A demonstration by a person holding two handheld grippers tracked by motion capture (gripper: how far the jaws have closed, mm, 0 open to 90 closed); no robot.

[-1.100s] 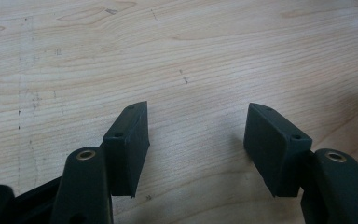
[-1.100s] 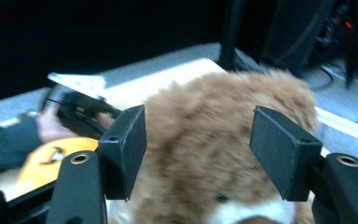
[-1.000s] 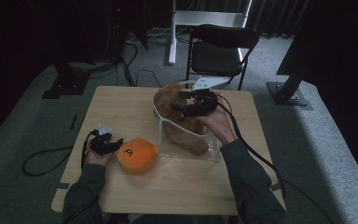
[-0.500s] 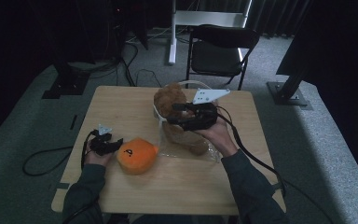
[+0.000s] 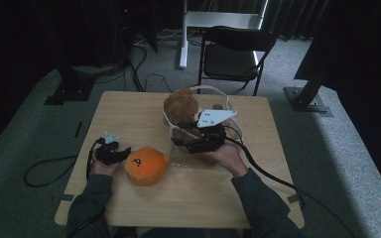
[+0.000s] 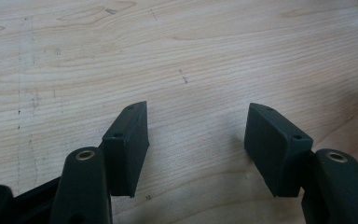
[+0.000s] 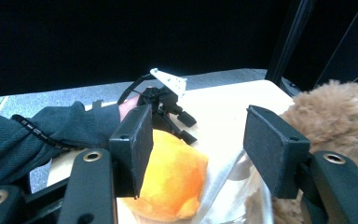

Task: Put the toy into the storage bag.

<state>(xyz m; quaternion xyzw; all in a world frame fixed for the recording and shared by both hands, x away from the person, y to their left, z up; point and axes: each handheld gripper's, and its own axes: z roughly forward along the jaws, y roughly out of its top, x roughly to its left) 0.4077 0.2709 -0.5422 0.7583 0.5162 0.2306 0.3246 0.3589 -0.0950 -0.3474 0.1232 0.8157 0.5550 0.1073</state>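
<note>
One wooden table [image 5: 129,114] bears one clear bag [image 5: 228,106] with one brown plush [image 5: 180,105] inside and one orange plush [image 5: 145,165] just beside it. The right gripper [image 5: 181,136], jaws half open after closing a little, grips nothing at the bag. The left gripper [image 5: 124,152] rests near the orange plush, jaws wide and empty.

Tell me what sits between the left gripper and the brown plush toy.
In the high view, the orange plush lies between the left gripper and the brown plush toy, right beside that gripper.

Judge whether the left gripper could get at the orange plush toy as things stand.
Probably yes. The left gripper sits just beside the orange plush toy on the table, jaws open with only bare wood between them, and nothing lies between gripper and toy.
</note>
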